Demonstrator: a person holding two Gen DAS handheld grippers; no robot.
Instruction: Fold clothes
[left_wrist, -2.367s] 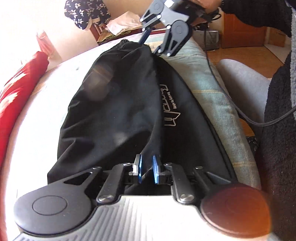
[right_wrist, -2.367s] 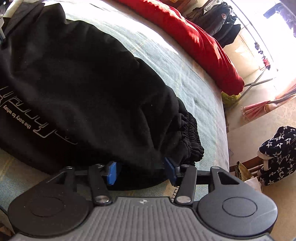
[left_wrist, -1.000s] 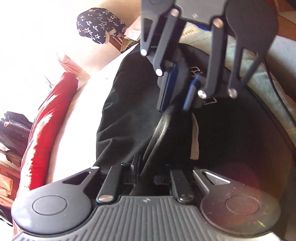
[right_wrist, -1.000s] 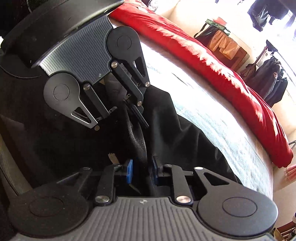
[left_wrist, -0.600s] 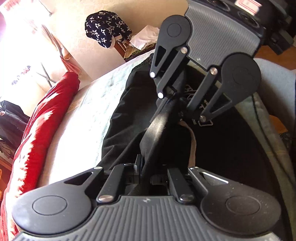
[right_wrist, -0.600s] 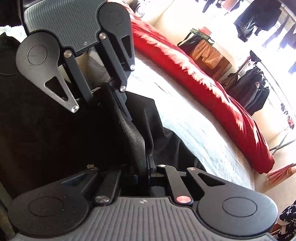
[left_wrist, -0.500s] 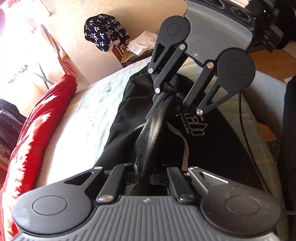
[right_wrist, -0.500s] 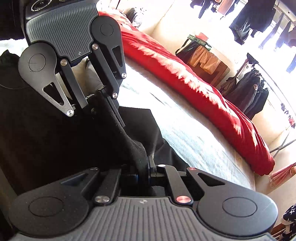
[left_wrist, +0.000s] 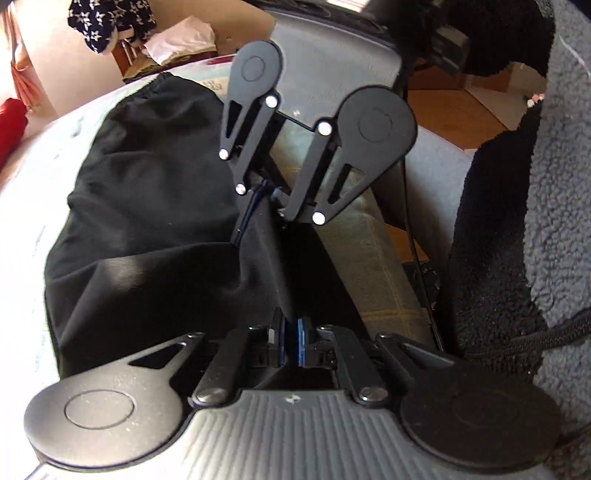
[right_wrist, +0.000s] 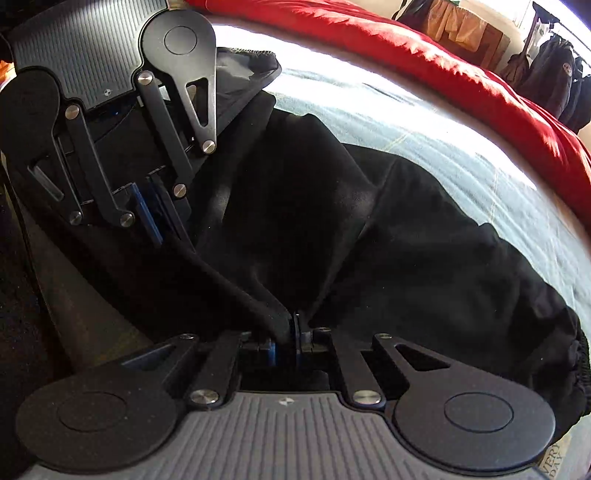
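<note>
Black trousers (left_wrist: 147, 221) lie lengthwise on the bed, one long edge raised into a taut ridge between my two grippers. At the bottom of the left wrist view, my left gripper (left_wrist: 290, 343) is shut on that ridge. Facing it further along is my right gripper (left_wrist: 258, 206), pinching the same ridge. In the right wrist view, my right gripper (right_wrist: 286, 343) is shut on the black cloth (right_wrist: 406, 240), and the left gripper (right_wrist: 151, 210) grips it at the upper left. An elastic cuff (right_wrist: 580, 362) shows at the far right.
The pale checked bed sheet (left_wrist: 369, 266) runs under the trousers, with a red quilt (right_wrist: 443, 66) along the far side. A person's fleece sleeve (left_wrist: 554, 221) and a cable (left_wrist: 413, 229) are at the near edge. A star-patterned cloth (left_wrist: 107, 22) hangs beyond the bed.
The right gripper's jaws closed on the cloth. Both grippers then carried the pinched ridge sideways over the printed side towards the bed's near edge and tipped further down.
</note>
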